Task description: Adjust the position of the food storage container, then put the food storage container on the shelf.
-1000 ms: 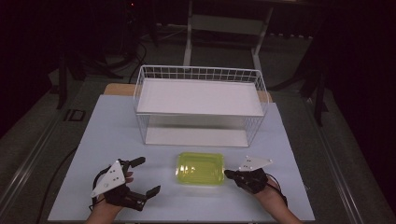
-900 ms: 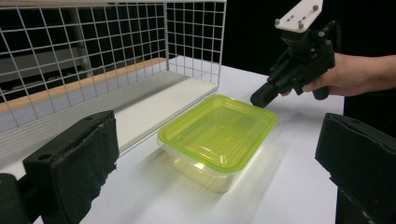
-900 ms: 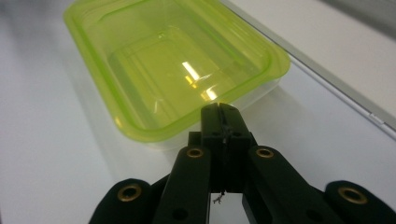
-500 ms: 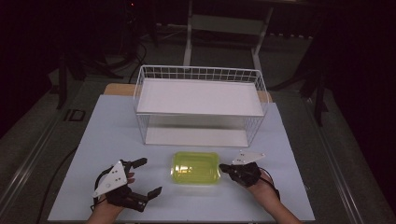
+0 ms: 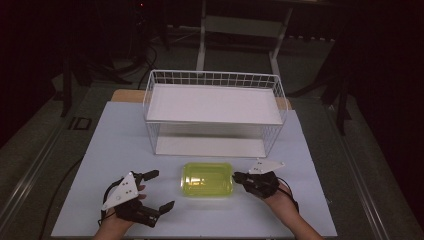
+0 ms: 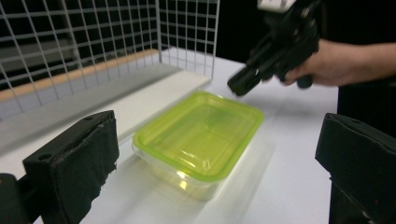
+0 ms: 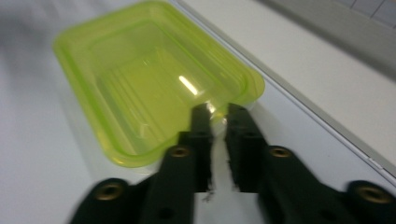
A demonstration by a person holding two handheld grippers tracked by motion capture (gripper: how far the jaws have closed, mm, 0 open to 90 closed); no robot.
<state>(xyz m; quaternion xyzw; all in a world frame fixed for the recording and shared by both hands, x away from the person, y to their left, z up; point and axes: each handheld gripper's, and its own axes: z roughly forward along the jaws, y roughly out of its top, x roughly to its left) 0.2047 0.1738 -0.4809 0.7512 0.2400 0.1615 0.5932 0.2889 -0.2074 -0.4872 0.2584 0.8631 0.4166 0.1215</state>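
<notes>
We see a white worktop from above, with a person's two hands entering at its near edge, each holding a black two-jaw gripper. Near the front left corner, the left gripper rests with its jaws spread wide and nothing between them. Toward the front right, the right gripper points left at a yellow-green lidded container, which lies flat near the middle of the front edge.

In the right gripper view, those jaws stand a narrow gap apart, having just been opening, with their tips at the container's rim — the picture is blurred, so we cannot tell for sure whether a pad touches the lid's lip, but nothing looks pinched.

Beyond the container, toward the far edge, stands a white wire rack with an upper shelf and a lower one, both bare.

We judge the step in hand to be taking hold of the container. To do it well, the jaws should part enough to straddle the rim, slide on squarely, then close firmly — the lid's edge is thin and likely slippery.
</notes>
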